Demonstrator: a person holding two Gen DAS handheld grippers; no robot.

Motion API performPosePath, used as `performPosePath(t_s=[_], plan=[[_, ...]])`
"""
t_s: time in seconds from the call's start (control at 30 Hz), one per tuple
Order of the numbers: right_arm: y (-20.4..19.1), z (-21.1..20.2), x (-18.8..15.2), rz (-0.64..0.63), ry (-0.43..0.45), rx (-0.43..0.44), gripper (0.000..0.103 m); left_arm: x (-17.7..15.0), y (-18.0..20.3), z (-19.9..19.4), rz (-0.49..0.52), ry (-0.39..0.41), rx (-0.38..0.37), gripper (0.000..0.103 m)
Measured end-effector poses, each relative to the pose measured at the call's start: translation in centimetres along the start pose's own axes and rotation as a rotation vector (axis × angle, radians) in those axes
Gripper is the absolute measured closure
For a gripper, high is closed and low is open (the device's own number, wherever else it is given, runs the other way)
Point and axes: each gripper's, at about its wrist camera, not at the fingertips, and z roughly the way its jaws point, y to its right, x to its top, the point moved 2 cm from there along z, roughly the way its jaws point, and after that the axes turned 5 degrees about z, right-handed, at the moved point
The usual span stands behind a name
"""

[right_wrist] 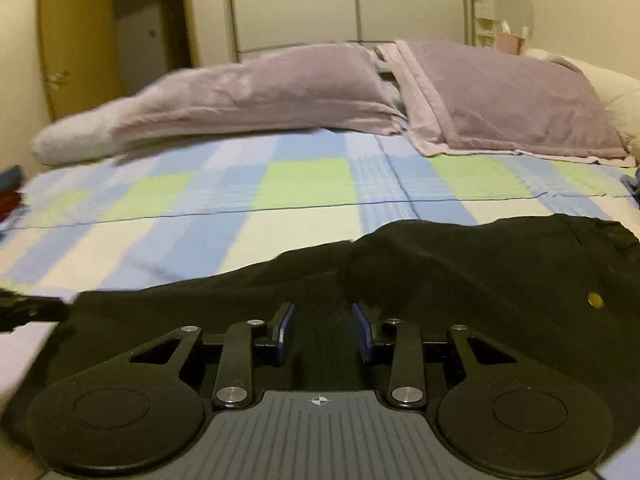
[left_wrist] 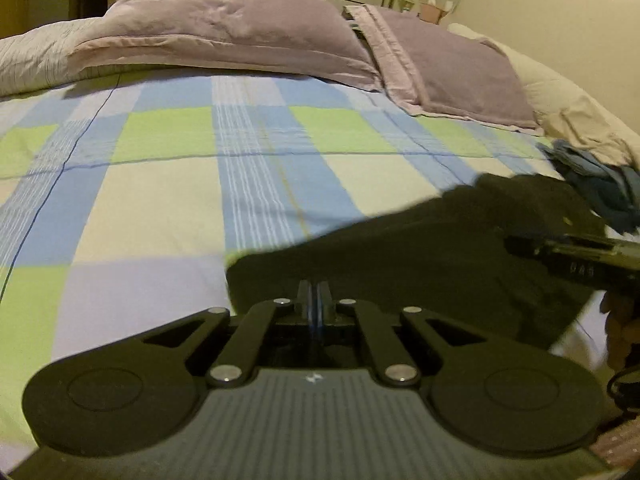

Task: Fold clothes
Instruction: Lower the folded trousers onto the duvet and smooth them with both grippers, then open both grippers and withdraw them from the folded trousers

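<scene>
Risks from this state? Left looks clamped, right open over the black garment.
1. Only the left gripper pinches the black garment; lifting now would likely drag it lopsided.
2. The right gripper is open over a bunched ridge and might catch extra layers.
3. The blue clothes pile lies close and could snag.

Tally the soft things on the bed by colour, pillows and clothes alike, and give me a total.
Lilac pillows: 2
White pillow: 1
Cream pillow: 1
Black garment: 1
Blue clothes heap: 1
Total: 6
</scene>
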Motion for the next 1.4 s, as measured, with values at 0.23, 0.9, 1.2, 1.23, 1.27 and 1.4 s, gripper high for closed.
performPosePath(t_s=[0.23, 0.9, 1.2, 1.23, 1.27, 1.4], plan=[[-1.3, -1.2, -5.3, -0.065, -0.074, -0.023, 0.067, -4.9, 3.2, 0.1, -0.007, -0.052, 0.05, 0.1], [-1.3, -6.6, -5.5, 0.023, -0.101, -0.086, 0.062, -5.8, 7.4, -6.4, -0.082, -0.06, 0.244, 0.081], [-1.5, -11.8, -6.9, 0.04, -0.079, -0.134, 0.031, -7.9, 9.9, -10.4, -0.033, -0.045, 0.274, 0.069], [-1.6, -12.2, -7.0, 0.031, -0.077, -0.14, 0.031, -8.1, 10.2, -10.9, -0.027, -0.04, 0.277, 0.068], [-1.7, -12.7, -7.1, 0.023, -0.074, -0.145, 0.031, -8.3, 10.5, -11.3, -0.022, -0.036, 0.278, 0.068], [-2.0, -14.5, -7.5, 0.011, -0.056, -0.154, 0.031, -8.9, 11.5, -12.5, -0.003, -0.023, 0.279, 0.067]])
